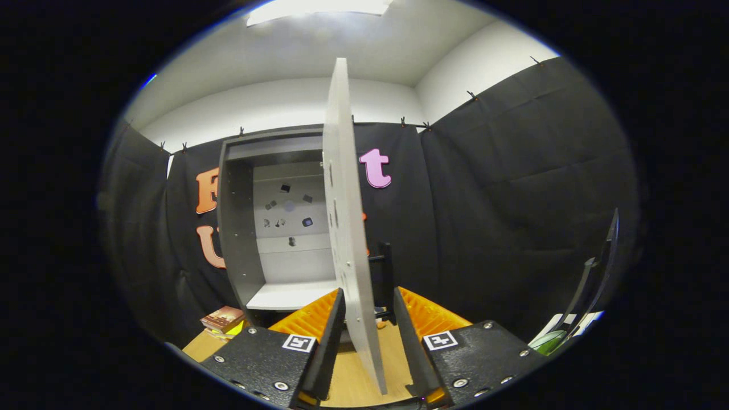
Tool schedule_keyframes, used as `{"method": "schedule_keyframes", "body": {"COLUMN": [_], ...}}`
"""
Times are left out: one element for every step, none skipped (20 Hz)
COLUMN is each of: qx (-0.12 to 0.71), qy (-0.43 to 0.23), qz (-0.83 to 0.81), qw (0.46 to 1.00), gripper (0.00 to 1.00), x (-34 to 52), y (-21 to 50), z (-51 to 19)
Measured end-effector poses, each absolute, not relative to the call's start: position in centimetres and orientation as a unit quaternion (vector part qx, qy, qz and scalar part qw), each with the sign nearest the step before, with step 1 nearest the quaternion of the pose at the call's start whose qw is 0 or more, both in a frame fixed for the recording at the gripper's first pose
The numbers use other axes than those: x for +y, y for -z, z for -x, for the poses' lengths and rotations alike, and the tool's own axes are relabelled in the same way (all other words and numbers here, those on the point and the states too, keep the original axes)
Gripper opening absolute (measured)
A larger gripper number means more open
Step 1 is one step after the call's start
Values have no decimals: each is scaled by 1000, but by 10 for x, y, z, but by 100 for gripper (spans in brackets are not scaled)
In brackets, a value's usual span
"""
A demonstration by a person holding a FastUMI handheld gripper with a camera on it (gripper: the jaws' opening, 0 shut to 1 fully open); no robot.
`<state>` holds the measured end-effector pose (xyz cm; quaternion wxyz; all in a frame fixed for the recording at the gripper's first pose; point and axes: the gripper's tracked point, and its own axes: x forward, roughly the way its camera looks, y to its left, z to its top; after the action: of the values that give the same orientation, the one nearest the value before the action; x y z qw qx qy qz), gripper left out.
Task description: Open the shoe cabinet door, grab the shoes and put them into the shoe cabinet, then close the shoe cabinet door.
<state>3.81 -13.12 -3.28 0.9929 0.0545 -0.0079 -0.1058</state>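
The grey shoe cabinet stands against the booth's back wall with its inside exposed and a pale shelf at the bottom. Its white door is swung wide and I see it edge-on, running straight toward me. The door's lower edge passes between the fingers of my gripper. The left finger lies close against the door's face, while the right finger stands a clear gap away from it. The gripper is open.
A small stack of books lies on the wooden tabletop just left of the cabinet's base. A black stand rises behind the door. A dark upright panel leans at the far right.
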Motion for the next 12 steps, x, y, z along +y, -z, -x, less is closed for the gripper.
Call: {"method": "schedule_keyframes", "body": {"qx": [-12,-16,-19,-21,-21,-19,-15,-12,-12,-11,-12,-12], "qy": [98,88,77,65,53,39,28,17,10,4,1,0], "qz": [-53,-53,-53,-52,-46,-41,-34,-31,-31,-34,-38,-40], "qw": [994,995,995,996,997,998,999,999,999,999,999,999], "gripper": [61,63,67,70,74,75,78,80,82,83,84,86], "x": [-118,-103,-86,-69,-52,-36,-20,-7,5,14,23,29], "y": [28,24,20,17,16,16,19,20,20,21,23,24], "z": [-37,-38,-39,-42,-45,-49,-53,-56,-58,-61,-62,-64]}}
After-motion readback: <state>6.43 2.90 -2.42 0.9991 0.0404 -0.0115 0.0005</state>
